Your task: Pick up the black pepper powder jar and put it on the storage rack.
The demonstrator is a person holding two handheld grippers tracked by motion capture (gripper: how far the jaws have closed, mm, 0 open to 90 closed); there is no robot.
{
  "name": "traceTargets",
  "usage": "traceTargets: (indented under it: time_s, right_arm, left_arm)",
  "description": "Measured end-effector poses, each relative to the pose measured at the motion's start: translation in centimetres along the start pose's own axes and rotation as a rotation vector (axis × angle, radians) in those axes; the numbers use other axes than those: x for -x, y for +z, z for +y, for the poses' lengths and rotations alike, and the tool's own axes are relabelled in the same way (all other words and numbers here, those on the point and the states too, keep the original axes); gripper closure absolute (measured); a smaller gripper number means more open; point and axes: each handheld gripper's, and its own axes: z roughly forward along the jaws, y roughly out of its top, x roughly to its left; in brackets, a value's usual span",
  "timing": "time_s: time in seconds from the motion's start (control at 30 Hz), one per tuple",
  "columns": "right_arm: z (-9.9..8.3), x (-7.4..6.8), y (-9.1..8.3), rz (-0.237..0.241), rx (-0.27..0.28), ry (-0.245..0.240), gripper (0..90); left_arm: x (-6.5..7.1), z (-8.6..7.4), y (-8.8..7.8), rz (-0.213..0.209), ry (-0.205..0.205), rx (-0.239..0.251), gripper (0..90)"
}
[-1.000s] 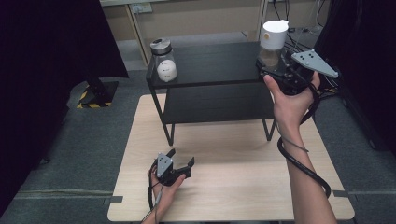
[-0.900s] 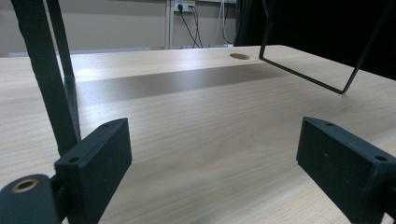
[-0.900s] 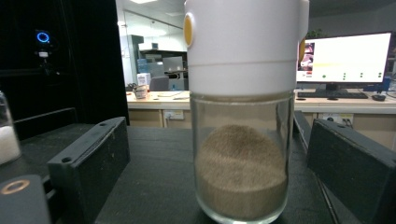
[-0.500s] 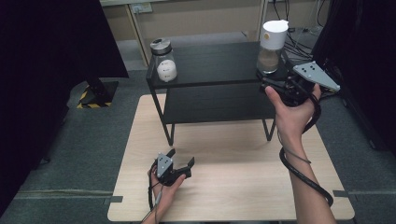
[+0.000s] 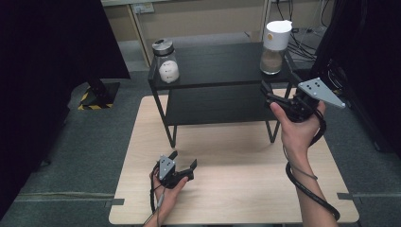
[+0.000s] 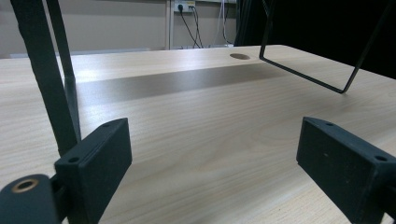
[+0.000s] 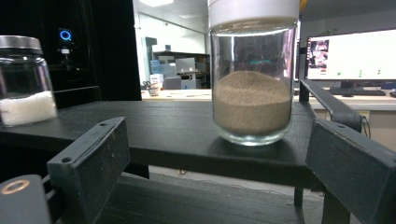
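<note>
A glass jar of brown powder with a white lid (image 5: 275, 47) (image 7: 253, 77) stands at the right end of the black shelf's top (image 5: 222, 64). A second jar, holding white powder under a metal lid (image 5: 166, 61) (image 7: 24, 86), stands at the left end. My right gripper (image 5: 267, 93) (image 7: 219, 172) is open, held in front of and slightly below the brown jar, apart from it. My left gripper (image 5: 183, 160) (image 6: 212, 154) rests low over the wooden table (image 5: 236, 156), open with nothing between its fingers.
The black two-tier shelf (image 5: 213, 106) stands on thin metal legs (image 6: 46, 79) at the back of the table. A cable (image 5: 307, 189) trails from the right gripper along the forearm. Grey carpet and dark curtains surround the table.
My right gripper has drawn back from the brown jar and sunk toward the shelf's front edge. The left gripper has kept still.
</note>
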Motion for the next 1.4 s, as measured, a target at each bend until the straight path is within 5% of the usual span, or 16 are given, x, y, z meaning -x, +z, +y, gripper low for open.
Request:
traceTargets:
  time_s: [0.8,1.4]
  right_arm:
    - [-5.5,0.6,-3.4,0.061,-0.045,0.023,6.3]
    - [-9.0,1.0,-4.7,0.048,-0.091,0.053,6.3]
  left_arm:
    - [0.1,0.0,0.0,0.001,0.003,0.001,9.5]
    - [0.0,0.0,0.0,0.001,0.004,0.001,9.4]
